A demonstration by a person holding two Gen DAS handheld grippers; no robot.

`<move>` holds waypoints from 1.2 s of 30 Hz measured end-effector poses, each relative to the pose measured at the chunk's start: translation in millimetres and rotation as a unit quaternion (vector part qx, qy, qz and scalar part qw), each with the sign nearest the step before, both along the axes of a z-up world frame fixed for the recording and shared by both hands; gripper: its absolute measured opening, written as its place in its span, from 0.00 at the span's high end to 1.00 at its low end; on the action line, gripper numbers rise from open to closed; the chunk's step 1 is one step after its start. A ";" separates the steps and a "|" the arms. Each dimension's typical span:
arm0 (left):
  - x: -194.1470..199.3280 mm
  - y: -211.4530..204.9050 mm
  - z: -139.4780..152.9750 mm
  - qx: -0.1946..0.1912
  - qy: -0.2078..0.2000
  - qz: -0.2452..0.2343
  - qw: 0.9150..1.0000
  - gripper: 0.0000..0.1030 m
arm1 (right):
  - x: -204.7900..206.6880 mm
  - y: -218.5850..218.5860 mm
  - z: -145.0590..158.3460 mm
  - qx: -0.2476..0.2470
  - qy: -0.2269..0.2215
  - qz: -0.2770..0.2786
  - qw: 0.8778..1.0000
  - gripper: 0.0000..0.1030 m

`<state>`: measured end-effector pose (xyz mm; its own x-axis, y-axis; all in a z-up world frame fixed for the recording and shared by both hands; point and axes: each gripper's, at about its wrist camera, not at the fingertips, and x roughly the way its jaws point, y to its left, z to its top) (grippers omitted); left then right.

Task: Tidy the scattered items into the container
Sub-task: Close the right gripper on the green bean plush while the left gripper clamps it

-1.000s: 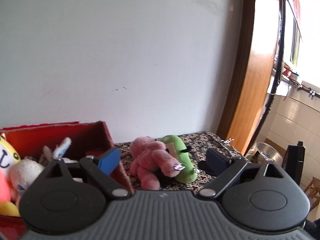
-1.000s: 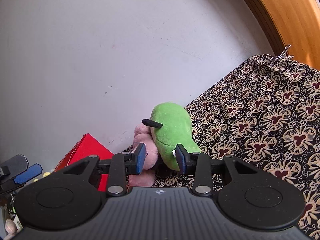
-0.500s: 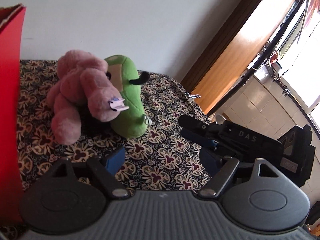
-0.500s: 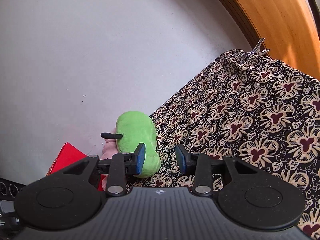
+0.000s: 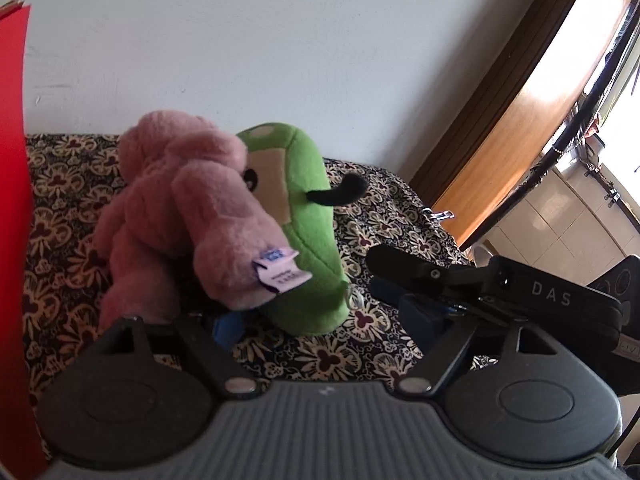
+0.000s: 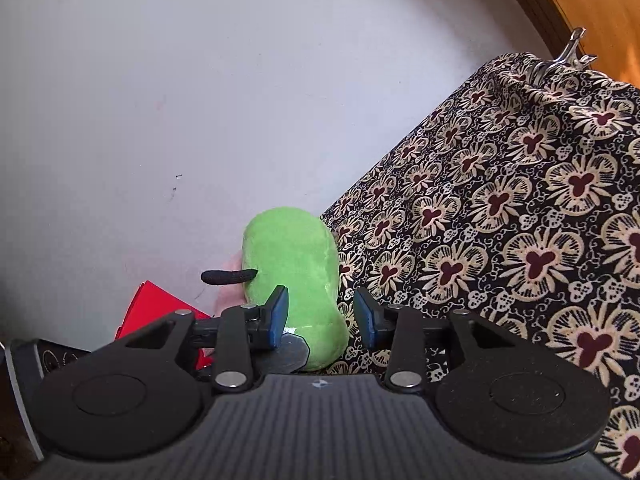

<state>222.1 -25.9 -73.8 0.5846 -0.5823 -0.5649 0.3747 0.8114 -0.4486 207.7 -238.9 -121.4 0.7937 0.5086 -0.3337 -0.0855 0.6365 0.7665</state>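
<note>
In the left wrist view the wide-open, empty left gripper [image 5: 320, 322] nears the pink plush [image 5: 180, 216] leaning on the green plush [image 5: 304, 232] beside the red box [image 5: 12, 200], probably needing a closing advance, while the right wrist view shows the right gripper [image 6: 320, 316] half-open, empty.

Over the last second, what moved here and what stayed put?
The left gripper swung away from the red box and closed in on the pink plush, open. The right gripper backed off the green plush, open. Both plushes stayed leaning together on the patterned cloth.
</note>
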 end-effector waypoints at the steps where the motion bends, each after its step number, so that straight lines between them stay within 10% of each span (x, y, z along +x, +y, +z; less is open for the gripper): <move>1: 0.2 -1.2 -0.1 0.001 -0.005 -0.003 1.000 0.21 | 4.4 2.6 -1.4 0.002 -0.001 0.006 1.000 0.58; 20: -25.6 -25.4 -4.5 0.075 -0.102 -0.024 0.992 0.35 | 3.7 1.6 -16.7 0.072 -0.045 0.005 0.996 0.75; 36: -16.6 -9.8 -8.3 0.041 -0.064 -0.008 0.997 0.25 | 7.3 8.7 -19.3 0.044 -0.017 0.020 0.999 0.62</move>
